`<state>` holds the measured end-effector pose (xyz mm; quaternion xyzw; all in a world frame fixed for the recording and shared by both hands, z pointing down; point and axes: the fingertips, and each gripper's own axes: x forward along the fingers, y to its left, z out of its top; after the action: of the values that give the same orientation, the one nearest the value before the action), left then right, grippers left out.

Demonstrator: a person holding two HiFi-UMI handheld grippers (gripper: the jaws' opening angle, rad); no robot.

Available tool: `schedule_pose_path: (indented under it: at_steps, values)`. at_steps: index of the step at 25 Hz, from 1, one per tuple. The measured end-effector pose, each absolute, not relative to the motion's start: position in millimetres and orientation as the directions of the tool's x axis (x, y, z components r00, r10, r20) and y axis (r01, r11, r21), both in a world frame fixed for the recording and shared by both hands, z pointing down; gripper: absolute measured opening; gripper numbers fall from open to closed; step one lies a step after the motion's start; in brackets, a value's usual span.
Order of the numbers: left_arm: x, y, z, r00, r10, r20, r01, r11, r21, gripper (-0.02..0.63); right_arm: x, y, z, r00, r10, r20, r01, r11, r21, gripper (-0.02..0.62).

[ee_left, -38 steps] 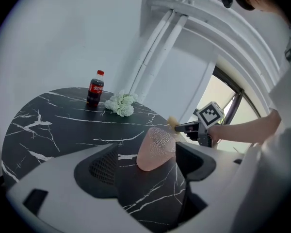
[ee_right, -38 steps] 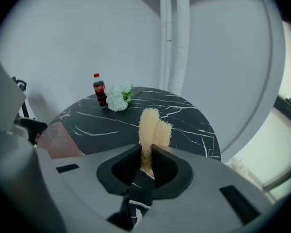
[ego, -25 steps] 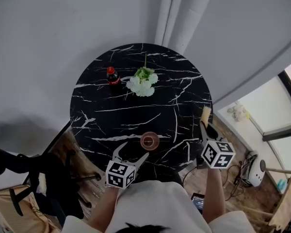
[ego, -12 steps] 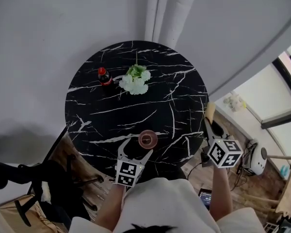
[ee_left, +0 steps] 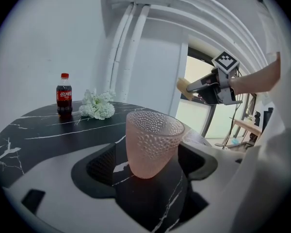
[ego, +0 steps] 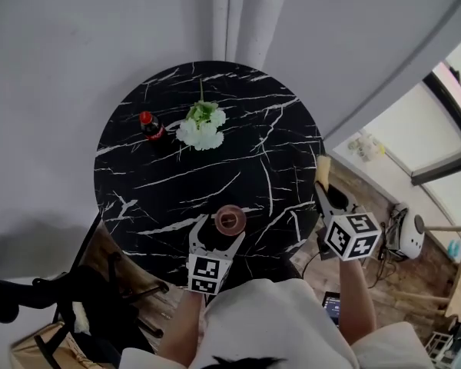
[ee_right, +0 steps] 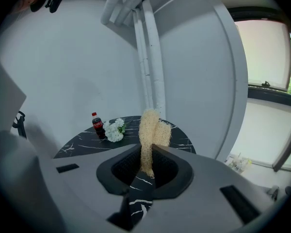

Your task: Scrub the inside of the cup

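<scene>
Pink dimpled cup (ee_left: 153,142) stands near the tabletop's (ego: 215,167) near edge, untouched between the left gripper's (ego: 219,235) spread jaws. The right gripper (ee_right: 146,161) pinches a loofah (ee_right: 150,130). A lopsided squeeze could topple the cup.

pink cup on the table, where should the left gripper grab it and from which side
Grip the pink cup across its dimpled wall around mid-height, coming from the table's near edge. It stands upright and narrows downward, and the open left gripper straddles it from that side.

bottle (ee_left: 64,93), red label (ee_left: 64,98) with white script, too small to read
</scene>
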<state>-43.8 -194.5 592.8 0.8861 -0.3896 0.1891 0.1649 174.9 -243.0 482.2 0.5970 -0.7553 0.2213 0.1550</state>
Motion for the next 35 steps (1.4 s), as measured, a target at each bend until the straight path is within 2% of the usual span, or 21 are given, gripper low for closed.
schedule_pose_path:
  at_steps: [15,35]
  values:
    - [-28,-204,601,0.636,-0.619,0.462,-0.734,-0.669,0.114,0.387,166,-238,509,-0.257,-0.781,0.569,-0.966,0.214,-0.143,0.061]
    - [-14,-219,602,0.652,-0.620,0.436,-0.716,-0.692,0.088,0.383,124,-235,524,-0.364,-0.692,0.624,-0.919,0.376,-0.120,0.061]
